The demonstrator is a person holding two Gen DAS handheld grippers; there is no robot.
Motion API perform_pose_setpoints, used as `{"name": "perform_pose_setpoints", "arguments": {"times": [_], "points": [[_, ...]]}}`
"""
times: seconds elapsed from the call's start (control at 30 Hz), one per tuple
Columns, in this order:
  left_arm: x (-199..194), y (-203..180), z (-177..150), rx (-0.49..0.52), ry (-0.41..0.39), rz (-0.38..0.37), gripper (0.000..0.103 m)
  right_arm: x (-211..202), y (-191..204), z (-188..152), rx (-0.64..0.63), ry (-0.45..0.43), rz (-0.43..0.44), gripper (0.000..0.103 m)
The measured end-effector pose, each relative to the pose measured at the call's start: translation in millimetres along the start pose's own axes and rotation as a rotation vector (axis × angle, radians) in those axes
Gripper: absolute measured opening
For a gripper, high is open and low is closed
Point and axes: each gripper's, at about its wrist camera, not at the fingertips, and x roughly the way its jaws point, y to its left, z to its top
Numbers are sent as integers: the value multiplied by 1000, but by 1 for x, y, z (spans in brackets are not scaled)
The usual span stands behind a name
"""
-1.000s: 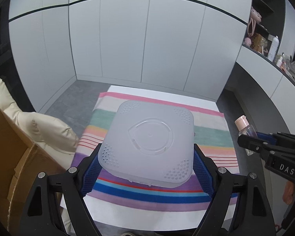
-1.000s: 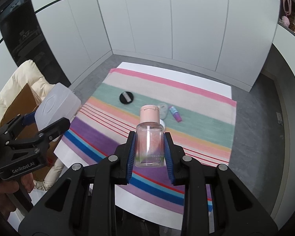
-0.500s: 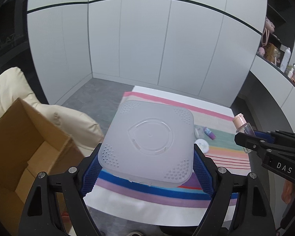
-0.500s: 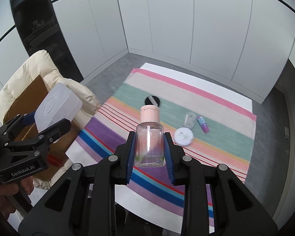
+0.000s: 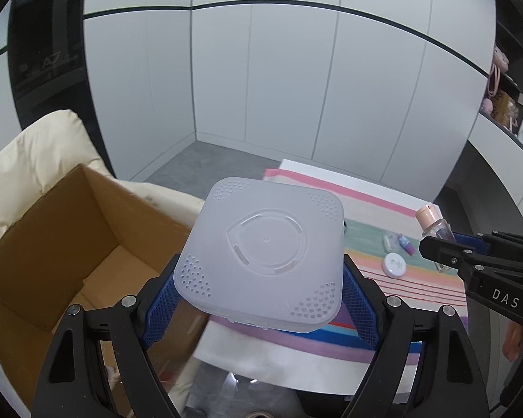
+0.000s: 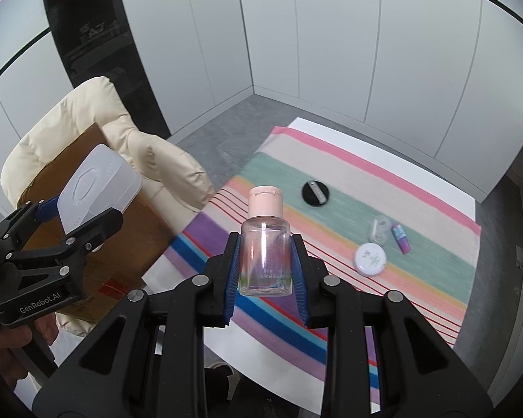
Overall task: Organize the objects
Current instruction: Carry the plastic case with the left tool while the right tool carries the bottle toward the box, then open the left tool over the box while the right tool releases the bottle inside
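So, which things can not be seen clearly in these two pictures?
- Cardboard box: left wrist view, its near floor is hidden behind the white square container and the left gripper.
- Clear bottle: right wrist view, label print too small to read.
- Small purple tube and round white jar: print too small.

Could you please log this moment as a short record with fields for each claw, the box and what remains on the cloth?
left claw: shut on white square container
right claw: shut on clear bottle, pink cap, upright
cardboard box: open, on cream chair, left of table
striped cloth: black disc, white round jar, clear case, purple tube
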Motion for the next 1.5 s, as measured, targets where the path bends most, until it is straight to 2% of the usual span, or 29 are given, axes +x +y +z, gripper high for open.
{"name": "perform_pose_setpoints", "arguments": {"times": [0.93, 1.4, 1.43, 1.47, 1.5], "points": [[-41, 98, -32, -123, 9, 178, 85, 22, 118, 14, -161, 8, 124, 29], [-54, 142, -45, -145, 20, 222, 85, 31, 178, 16, -235, 15, 182, 29], [-57, 146, -45, -144, 17, 230, 88, 32, 182, 17, -239, 16, 185, 29], [-58, 149, -45, -144, 16, 241, 97, 32, 187, 16, -247, 15, 190, 29], [-61, 151, -46, -145, 15, 256, 101, 32, 191, 16, -251, 15, 192, 29]]}}
